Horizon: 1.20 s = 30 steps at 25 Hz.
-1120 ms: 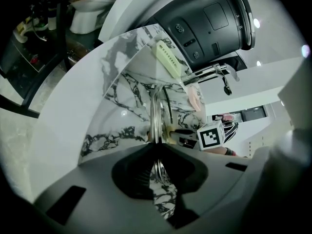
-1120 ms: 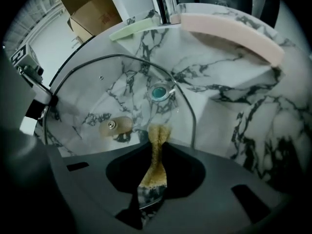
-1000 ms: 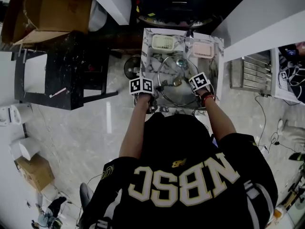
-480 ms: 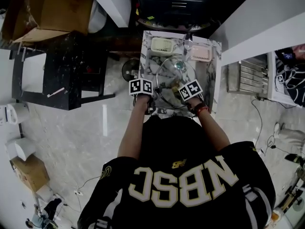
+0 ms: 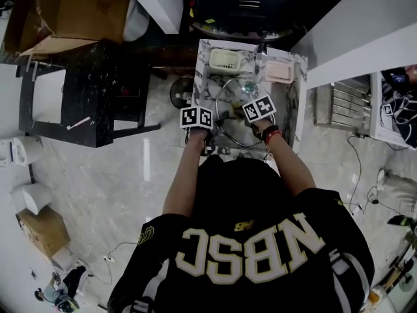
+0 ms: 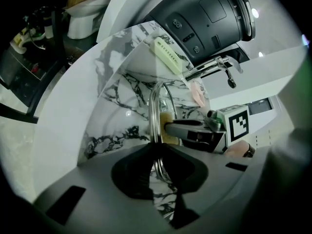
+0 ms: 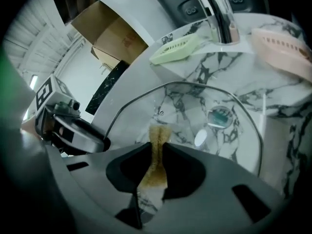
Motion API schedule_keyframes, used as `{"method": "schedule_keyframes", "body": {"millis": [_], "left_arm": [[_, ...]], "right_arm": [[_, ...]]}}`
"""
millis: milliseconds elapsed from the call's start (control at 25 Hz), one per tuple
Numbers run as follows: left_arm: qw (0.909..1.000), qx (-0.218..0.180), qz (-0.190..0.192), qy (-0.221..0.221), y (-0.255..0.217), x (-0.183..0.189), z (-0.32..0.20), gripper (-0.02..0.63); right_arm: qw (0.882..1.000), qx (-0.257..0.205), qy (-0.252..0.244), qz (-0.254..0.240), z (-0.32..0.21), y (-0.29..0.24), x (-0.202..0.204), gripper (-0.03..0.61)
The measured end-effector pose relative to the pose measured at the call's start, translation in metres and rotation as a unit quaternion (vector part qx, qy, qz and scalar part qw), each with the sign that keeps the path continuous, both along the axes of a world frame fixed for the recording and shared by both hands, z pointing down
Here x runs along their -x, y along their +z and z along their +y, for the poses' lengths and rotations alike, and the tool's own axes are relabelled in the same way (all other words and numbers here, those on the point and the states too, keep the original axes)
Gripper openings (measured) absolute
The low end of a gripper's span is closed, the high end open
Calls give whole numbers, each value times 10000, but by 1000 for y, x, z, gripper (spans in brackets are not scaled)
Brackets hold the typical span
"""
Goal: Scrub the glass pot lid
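The glass pot lid stands tilted in the marble sink. My left gripper is shut on the lid's metal rim, which runs edge-on between its jaws. My right gripper is shut on a yellow-brown sponge and holds it against the glass near the lid's middle. In the left gripper view the right gripper lies just right of the rim, the sponge at its tip. A round greenish fitting shows through the glass.
A pale green basket and a pink basket sit on the sink's far ledge, with the tap between them. A black table and a cardboard box stand to the left. A metal rack is on the right.
My right gripper has slid left across the lid with the sponge, then a little toward the far side. The left gripper and the lid have stayed put.
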<state>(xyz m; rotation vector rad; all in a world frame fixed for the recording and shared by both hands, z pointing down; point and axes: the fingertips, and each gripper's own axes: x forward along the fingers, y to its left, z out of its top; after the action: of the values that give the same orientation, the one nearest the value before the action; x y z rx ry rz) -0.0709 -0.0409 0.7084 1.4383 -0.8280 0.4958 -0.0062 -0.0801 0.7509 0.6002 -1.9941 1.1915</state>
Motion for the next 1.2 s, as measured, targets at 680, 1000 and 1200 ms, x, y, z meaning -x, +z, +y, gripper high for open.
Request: {"method": "schedule_keyframes", "body": {"millis": [680, 1000, 1200], "left_arm": [[9996, 126, 181, -147, -1, 0, 0, 66], [9995, 93, 196, -207, -1, 0, -2, 64], [9995, 35, 216, -209, -1, -1, -3, 64]], "right_arm": [[9819, -195, 599, 1786, -22, 53, -114, 74], [9835, 281, 85, 1787, 32, 46, -108, 71], [9837, 196, -59, 1785, 54, 35, -93, 71]]}}
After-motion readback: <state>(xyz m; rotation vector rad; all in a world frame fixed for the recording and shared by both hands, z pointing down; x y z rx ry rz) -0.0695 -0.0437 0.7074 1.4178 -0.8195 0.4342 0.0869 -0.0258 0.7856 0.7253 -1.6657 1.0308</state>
